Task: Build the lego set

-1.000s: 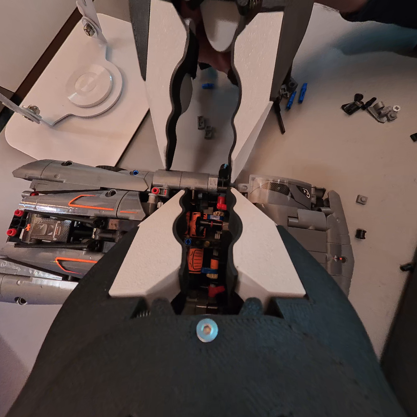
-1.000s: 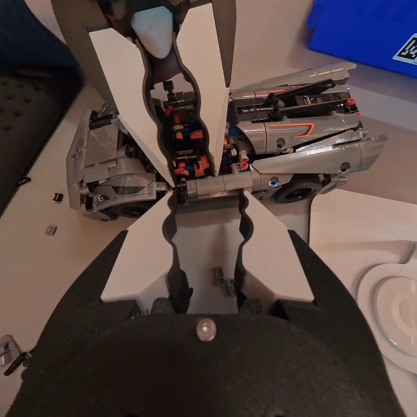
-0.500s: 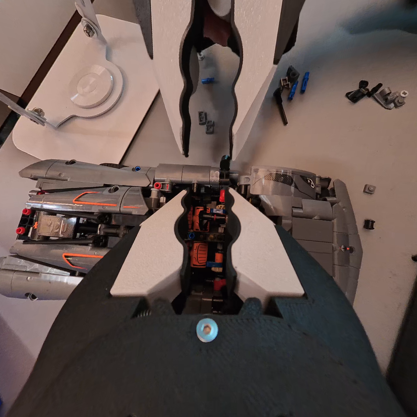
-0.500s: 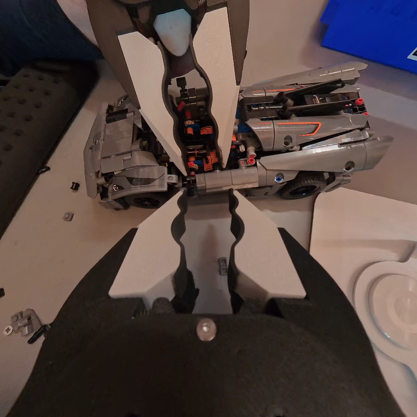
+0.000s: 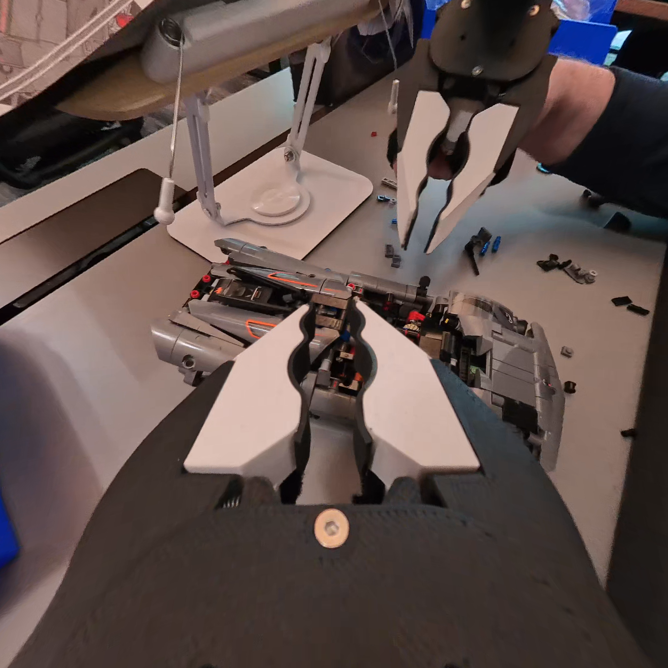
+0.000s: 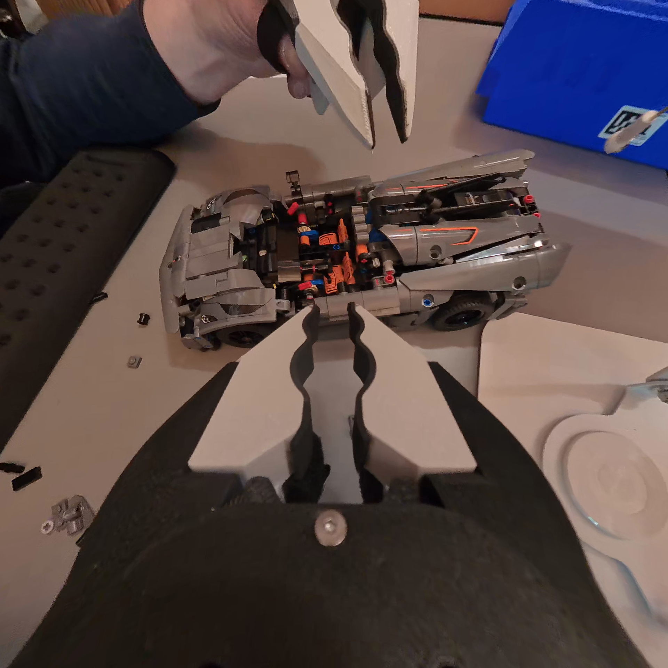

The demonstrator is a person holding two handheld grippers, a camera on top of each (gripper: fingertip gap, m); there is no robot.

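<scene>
A grey Lego sports car (image 6: 470,238) with orange lines and an open cockpit stands on the table; it also shows in the left wrist view (image 5: 506,365). My left gripper (image 5: 333,304) is open and empty, held above the car's near side; in the right wrist view it (image 6: 387,141) hangs above the car's far side. My right gripper (image 6: 332,307) is open and empty, with its tips just short of the car's side sill. In the left wrist view it (image 5: 415,249) hovers beyond the car, above two small grey pieces (image 5: 392,255).
Loose parts lie around: blue pins (image 5: 488,245), black and grey pieces (image 5: 564,267), a grey connector (image 6: 67,513), black tiles (image 6: 25,477). A white lamp base (image 5: 325,188) sits beside the car. A blue bin (image 6: 578,72) and a black perforated pad (image 6: 54,271) flank it. The left gripper's tips are roughly 10 centimeters from the right gripper's.
Both grippers have lifted and drawn back from the car's cockpit and side sill. The car stays on the table. Nothing is held.
</scene>
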